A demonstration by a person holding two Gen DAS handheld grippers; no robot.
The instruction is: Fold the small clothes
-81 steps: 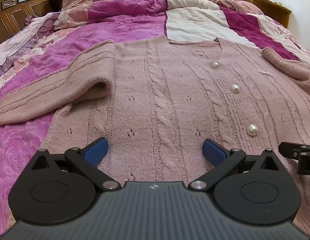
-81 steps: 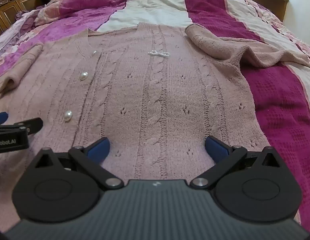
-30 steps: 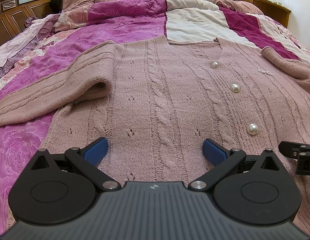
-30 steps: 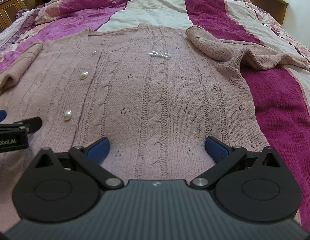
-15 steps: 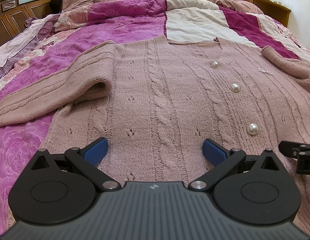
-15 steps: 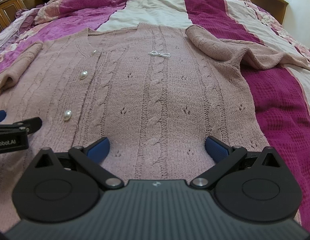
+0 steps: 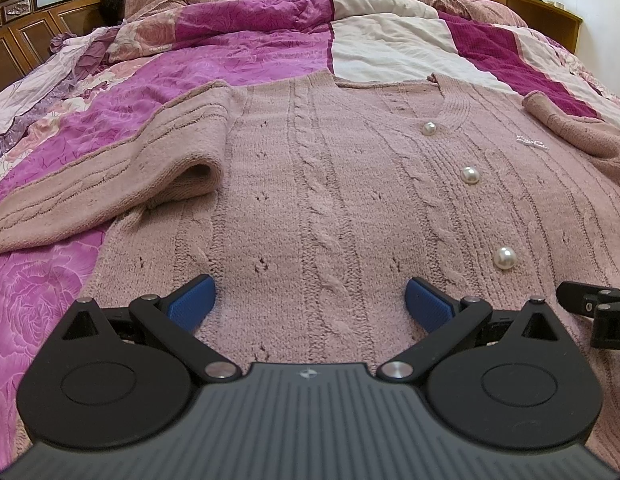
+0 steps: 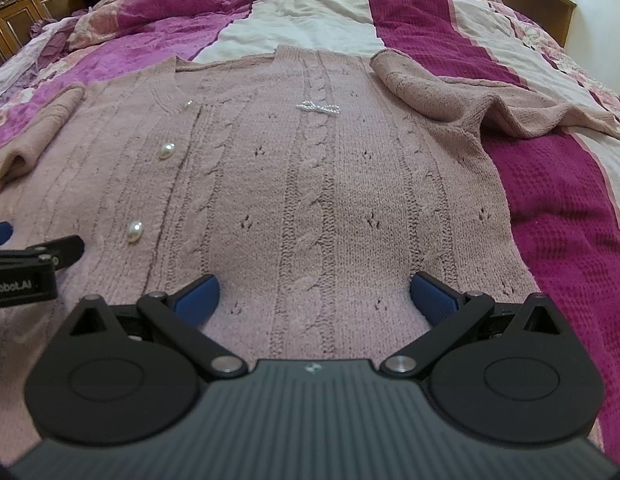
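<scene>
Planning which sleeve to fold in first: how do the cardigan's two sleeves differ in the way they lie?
The left-hand sleeve stretches outward, fairly smooth, with one rolled fold by the body. The right-hand sleeve lies rumpled, its knit peaked into ridges. Both spread off the cardigan onto the quilt, unfolded.

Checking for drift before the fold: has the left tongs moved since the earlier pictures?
No. The left tongs sit the same against the lowest pearl button.

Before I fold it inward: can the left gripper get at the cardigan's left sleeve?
Probably yes: the left gripper has open jaws, and the sleeve lies uncovered beside it, nothing between.
</scene>
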